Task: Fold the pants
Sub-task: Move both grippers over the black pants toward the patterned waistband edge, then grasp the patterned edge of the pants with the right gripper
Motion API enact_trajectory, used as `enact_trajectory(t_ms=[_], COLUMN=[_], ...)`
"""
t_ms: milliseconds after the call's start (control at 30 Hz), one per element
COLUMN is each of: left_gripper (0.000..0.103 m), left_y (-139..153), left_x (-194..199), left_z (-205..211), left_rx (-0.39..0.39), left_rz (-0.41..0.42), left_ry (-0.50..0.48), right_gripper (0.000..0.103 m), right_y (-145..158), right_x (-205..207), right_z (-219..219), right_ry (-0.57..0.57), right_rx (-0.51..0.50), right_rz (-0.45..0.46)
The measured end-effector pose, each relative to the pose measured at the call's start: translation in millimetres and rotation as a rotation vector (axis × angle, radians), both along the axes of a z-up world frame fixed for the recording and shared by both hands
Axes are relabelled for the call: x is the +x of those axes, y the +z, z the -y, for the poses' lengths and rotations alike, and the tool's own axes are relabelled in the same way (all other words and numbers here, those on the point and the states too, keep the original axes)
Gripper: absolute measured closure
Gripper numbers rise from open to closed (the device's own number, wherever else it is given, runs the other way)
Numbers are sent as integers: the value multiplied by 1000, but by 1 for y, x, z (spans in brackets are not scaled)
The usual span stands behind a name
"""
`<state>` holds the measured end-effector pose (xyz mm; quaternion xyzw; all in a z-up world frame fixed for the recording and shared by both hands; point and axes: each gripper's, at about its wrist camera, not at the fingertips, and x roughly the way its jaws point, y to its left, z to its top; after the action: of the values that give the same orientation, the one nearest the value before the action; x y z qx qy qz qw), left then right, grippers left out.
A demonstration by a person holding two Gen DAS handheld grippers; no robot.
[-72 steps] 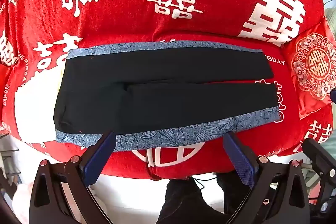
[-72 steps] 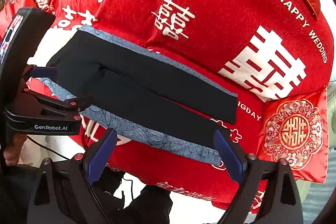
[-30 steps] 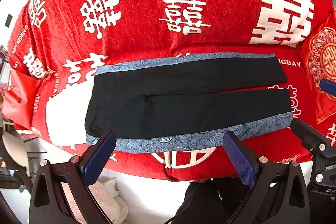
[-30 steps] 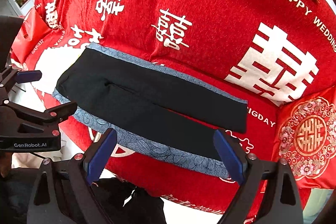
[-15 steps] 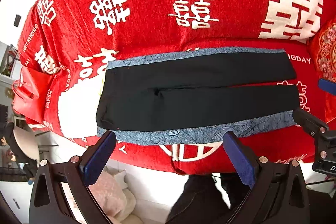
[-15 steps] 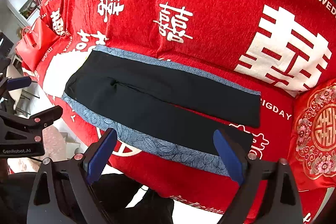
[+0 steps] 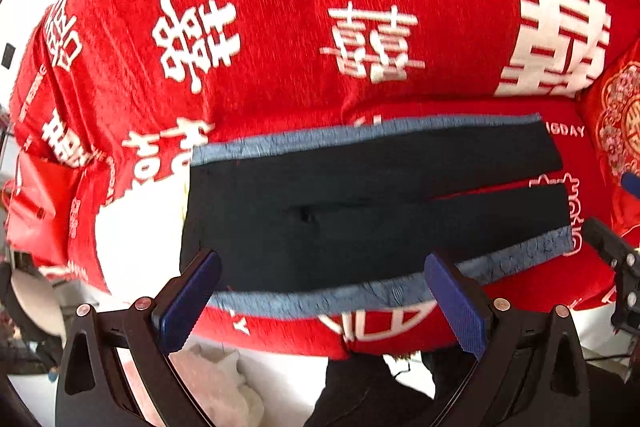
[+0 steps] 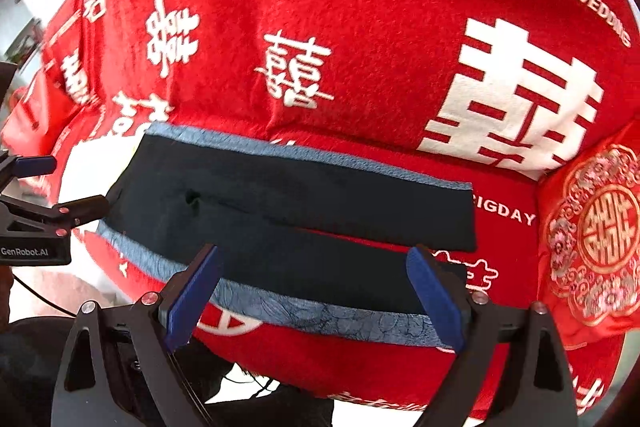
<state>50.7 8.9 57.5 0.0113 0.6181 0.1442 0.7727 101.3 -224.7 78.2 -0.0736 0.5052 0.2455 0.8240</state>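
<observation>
Black pants (image 7: pixel 376 211), blue-trimmed: lying flat on red bedspread (image 7: pixel 280 39), just ahead of left gripper (image 7: pixel 320 291) and right gripper (image 8: pixel 316 291), both gaping, holding nothing.

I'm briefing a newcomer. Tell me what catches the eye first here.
The bright red blanket with big white wedding characters fills both views. Black pants with blue patterned side stripes lie flat across its front edge. Both open tongs, left and right, hover just before the near stripe.

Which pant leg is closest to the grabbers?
The near leg of the pants, the one whose blue patterned stripe runs along the sofa's front edge. The other leg lies farther back, toward the red cushion backrest.
</observation>
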Motion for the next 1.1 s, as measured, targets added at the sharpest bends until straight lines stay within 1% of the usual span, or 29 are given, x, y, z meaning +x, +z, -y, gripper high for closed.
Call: enact_trajectory(t_ms=[167,333,633,800,933,1033,1100], left_gripper=[1,1,1,1,1,1,1], left_y=[4,4,-9,-19,-26,-31,-34], left_x=[9,8,-12,-23,-31,-36,-40], left_z=[-28,-58,-103,-118,-123,-128,-135], left_rx=[-12,-60,-125,-157,-166,-144,-112], left_rz=[41,71,72,57,54,56,63], left_ry=[-51,-68,-75,-49,-11,20,44], right_gripper=[8,8,8,8,8,8,8], right_y=[10,16,22,25,24,17,9], right_x=[-12,-26,-47,-54,-55,-50,-45], right_z=[-36,-70,-121,-133,-140,-145,-150], right_ry=[-13,-11,-14,-22,20,73,117], right_rx=[-49,-108,-185,-186,-191,-161,-132], right_rz=[31,41,13,4,4,-3,-10])
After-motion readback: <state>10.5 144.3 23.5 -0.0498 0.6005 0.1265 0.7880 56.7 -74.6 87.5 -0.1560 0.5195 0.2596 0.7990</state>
